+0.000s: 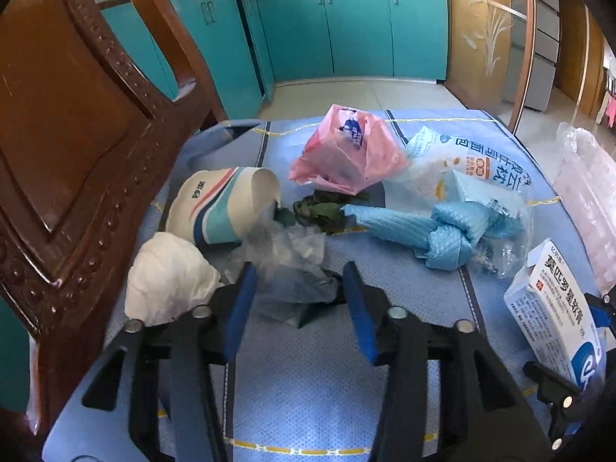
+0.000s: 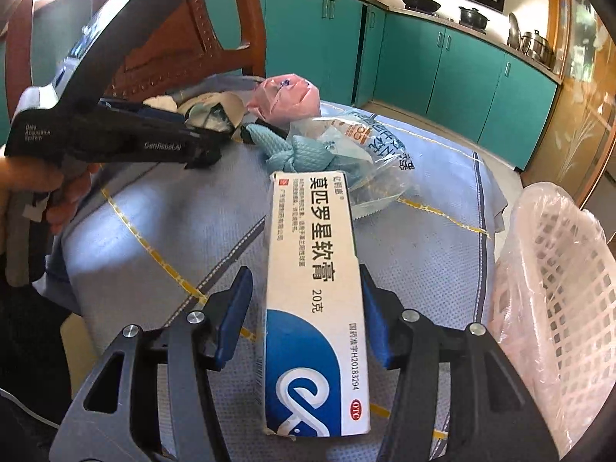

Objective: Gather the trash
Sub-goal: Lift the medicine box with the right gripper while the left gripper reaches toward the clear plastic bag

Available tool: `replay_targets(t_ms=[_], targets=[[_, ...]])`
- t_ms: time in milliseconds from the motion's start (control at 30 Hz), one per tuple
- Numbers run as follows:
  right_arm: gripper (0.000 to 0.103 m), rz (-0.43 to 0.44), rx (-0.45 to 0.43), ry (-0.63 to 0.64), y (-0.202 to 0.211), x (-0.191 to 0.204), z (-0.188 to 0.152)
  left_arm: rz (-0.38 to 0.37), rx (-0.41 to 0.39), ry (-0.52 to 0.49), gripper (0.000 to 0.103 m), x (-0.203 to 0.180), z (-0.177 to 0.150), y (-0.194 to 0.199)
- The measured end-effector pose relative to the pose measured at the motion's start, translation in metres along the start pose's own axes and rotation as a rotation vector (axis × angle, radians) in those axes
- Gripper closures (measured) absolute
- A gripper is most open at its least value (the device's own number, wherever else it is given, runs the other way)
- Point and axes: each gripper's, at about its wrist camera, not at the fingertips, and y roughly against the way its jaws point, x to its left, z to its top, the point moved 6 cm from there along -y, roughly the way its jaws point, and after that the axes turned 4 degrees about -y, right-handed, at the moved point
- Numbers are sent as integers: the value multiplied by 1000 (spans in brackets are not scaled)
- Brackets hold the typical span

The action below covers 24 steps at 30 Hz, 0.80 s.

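Across the blue-clothed desk (image 1: 308, 385), trash is lying scattered.
Left gripper (image 1: 300, 288) is holding its jaws apart around crumpled plastic (image 1: 285, 265) at lower centre; right gripper (image 2: 304, 300) is straddling the box (image 2: 312, 288), jaws apart, beside the basket (image 2: 558, 269) at right.

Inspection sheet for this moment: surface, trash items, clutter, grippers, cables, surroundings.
Surface: blue quilted cloth covering the table.
Job's things: ointment box, tipped paper cup, white tissue wad, crumpled clear film, pink bag, knotted blue bag, clear bread wrapper, dark green leaves; lined white basket at the table's right.
Clutter: nothing seen.
Grippers: left gripper jaws astride the film, contact unclear; right gripper open, the box between its jaws, a gap on the left.
Cables: nothing seen.
Surroundings: wooden chair, teal cabinets.
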Motion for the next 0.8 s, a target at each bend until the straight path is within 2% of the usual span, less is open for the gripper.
replay_targets(t_ms=[100,167,200,267,367,467,667,733,800], targets=[[49,-11,0,17,-2,2,0,-3,-6,-2,63,1,0,0],[51,-13,-4,17,-2,3,-1,1,-17,-14,69,0,-2,4],[55,-8,-8,14,-1,3,0,0,-21,-21,74,-1,-3,6],[65,4,-19,5,1,3,1,-18,-26,-41,93,-5,-3,8],[69,21,-34,-2,4,3,3,-45,-32,-49,94,-9,-5,13],[70,39,-42,-4,6,5,4,-87,-50,-12,95,-5,-5,23],[70,64,-67,-20,13,6,7,-194,-119,38,95,-1,-4,58],[70,70,-74,-29,15,5,8,-236,-128,50,95,-2,-5,67],[70,72,-74,-35,16,4,8,-244,-120,44,95,-3,-7,67]])
